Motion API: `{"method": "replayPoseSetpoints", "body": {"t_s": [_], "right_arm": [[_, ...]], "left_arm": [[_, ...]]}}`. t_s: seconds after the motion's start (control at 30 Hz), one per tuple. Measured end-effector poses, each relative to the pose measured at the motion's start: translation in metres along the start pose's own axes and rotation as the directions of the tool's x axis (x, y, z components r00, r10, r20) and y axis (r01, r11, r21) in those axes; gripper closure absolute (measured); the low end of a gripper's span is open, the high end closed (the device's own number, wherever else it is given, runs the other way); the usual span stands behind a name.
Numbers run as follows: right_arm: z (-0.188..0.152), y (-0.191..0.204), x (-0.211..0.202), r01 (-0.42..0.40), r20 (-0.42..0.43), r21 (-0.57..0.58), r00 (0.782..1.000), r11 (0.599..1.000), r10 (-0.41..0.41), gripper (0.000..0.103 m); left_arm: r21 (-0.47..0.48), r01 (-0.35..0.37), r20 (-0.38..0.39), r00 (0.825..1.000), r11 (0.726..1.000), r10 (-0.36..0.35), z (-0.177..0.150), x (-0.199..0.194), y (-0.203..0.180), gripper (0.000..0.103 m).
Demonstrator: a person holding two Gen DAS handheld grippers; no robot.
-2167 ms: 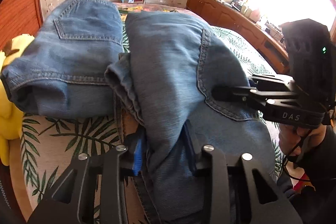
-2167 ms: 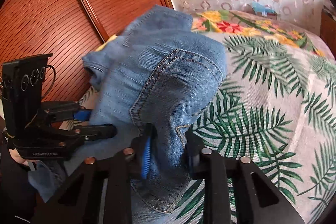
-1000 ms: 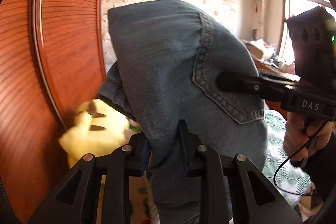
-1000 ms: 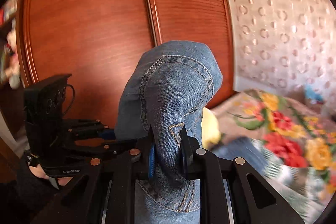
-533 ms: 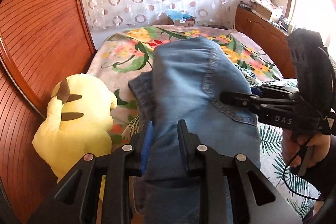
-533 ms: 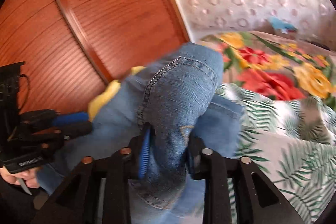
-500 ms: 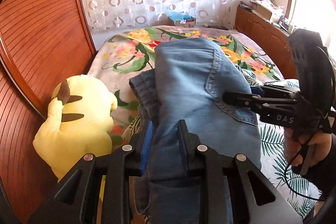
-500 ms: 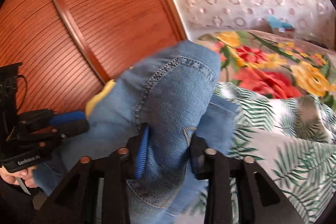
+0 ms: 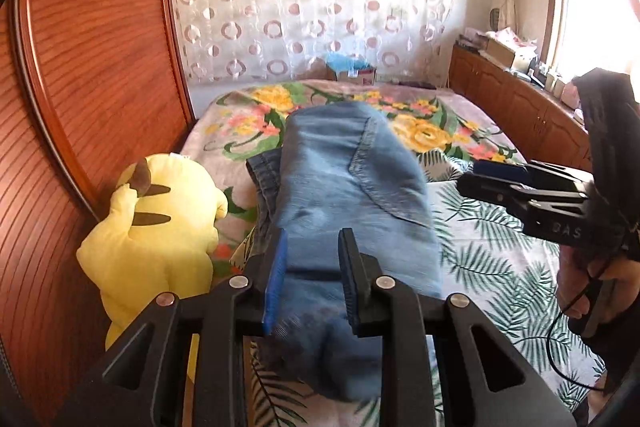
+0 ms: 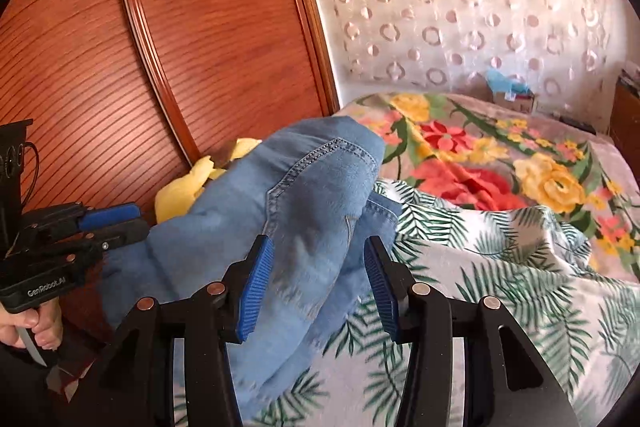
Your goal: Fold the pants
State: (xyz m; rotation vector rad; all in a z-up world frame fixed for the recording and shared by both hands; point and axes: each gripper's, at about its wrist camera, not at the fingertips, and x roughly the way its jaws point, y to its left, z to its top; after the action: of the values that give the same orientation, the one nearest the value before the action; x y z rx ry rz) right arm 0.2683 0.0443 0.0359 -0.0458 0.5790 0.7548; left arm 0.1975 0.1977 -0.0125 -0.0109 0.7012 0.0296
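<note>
Since half a second ago, both your grippers have let go: the folded jeans [image 9: 352,195] now lie on the bed [image 9: 500,267], long axis running straight ahead between your left gripper's [image 9: 310,267] parted fingers; right gripper [image 10: 318,275] open too.

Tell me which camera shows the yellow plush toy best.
The left wrist view: the whole plush toy sits beside the jeans, against the wooden wall. In the right wrist view, only a yellow sliver peeks from behind the denim.
</note>
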Motion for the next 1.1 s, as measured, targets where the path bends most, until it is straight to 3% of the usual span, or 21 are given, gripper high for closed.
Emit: {"method": "replayPoseSetpoints", "body": {"t_s": [0.13,0.33,0.43,0.5,0.57,0.63,0.8,0.93,1.1], "right_arm": [[-0.022,0.008,-0.058,0.026,0.048,-0.018,0.999,1.000,-0.025,0.054],[-0.050,0.013,-0.135,0.078,0.111,-0.044,0.991,0.996,-0.073,0.054],[-0.066,0.016,-0.173,0.111,0.141,-0.048,0.985,0.993,-0.104,0.054],[-0.078,0.019,-0.197,0.139,0.159,-0.043,0.979,0.989,-0.130,0.054],[-0.087,0.019,-0.220,0.167,0.178,-0.031,0.971,0.985,-0.159,0.054],[-0.097,0.019,-0.241,0.200,0.197,-0.019,0.961,0.980,-0.193,0.053],[-0.118,0.025,-0.295,0.305,0.248,0.011,0.922,0.952,-0.298,0.040],[-0.136,0.031,-0.335,0.383,0.266,0.060,0.884,0.922,-0.384,0.039],[-0.152,0.034,-0.365,0.449,0.267,0.116,0.845,0.886,-0.463,0.039]], "left_arm": [[0.018,0.001,0.053,0.999,1.000,-0.002,-0.001,-0.025,-0.022,0.071],[0.039,0.023,0.129,0.991,0.999,-0.028,-0.004,-0.057,-0.055,0.051],[0.062,0.036,0.153,0.987,0.997,-0.045,-0.006,-0.068,-0.072,0.049],[0.076,0.036,0.175,0.983,0.996,-0.049,-0.007,-0.076,-0.085,0.041],[0.086,0.038,0.203,0.978,0.996,-0.055,-0.008,-0.083,-0.095,0.024],[0.099,0.053,0.226,0.971,0.994,-0.074,-0.009,-0.091,-0.109,0.022],[0.115,0.064,0.291,0.952,0.991,-0.095,-0.012,-0.112,-0.137,0.000],[0.097,0.094,0.339,0.933,0.991,-0.121,-0.015,-0.127,-0.151,0.000],[0.084,0.093,0.336,0.935,0.992,-0.116,-0.020,-0.137,-0.167,0.000]]}}
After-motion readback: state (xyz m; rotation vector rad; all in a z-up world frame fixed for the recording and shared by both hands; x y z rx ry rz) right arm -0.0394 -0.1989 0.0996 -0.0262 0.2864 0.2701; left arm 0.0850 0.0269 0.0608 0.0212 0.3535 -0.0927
